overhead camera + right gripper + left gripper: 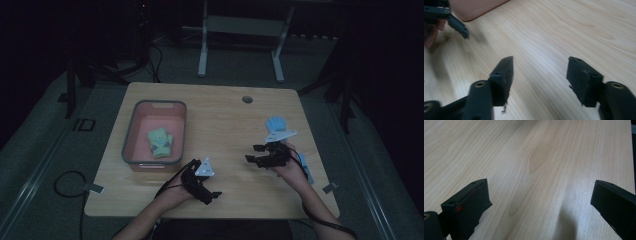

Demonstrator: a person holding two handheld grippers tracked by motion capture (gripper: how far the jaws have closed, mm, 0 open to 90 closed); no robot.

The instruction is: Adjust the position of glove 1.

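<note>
A pink bin (131, 140) with a grey rim stands on the left half of the wooden table (225, 115). A light green folded cloth item (160, 142) lies inside it. A small light blue glove-like item (274, 123) lies on the right half, just behind my right hand. My left gripper (212, 196) is low near the front edge, right of the bin, with its jaws wide open over bare wood (539, 200). My right gripper (253, 153) points left toward the table's middle. Its jaws stand apart with nothing between them (540, 72).
A round cable hole (247, 99) sits near the table's far edge. The right gripper view shows the bin's corner (474, 7) and the left gripper (456, 23) at upper left. Cables and a table frame (240, 30) lie on the floor beyond.
</note>
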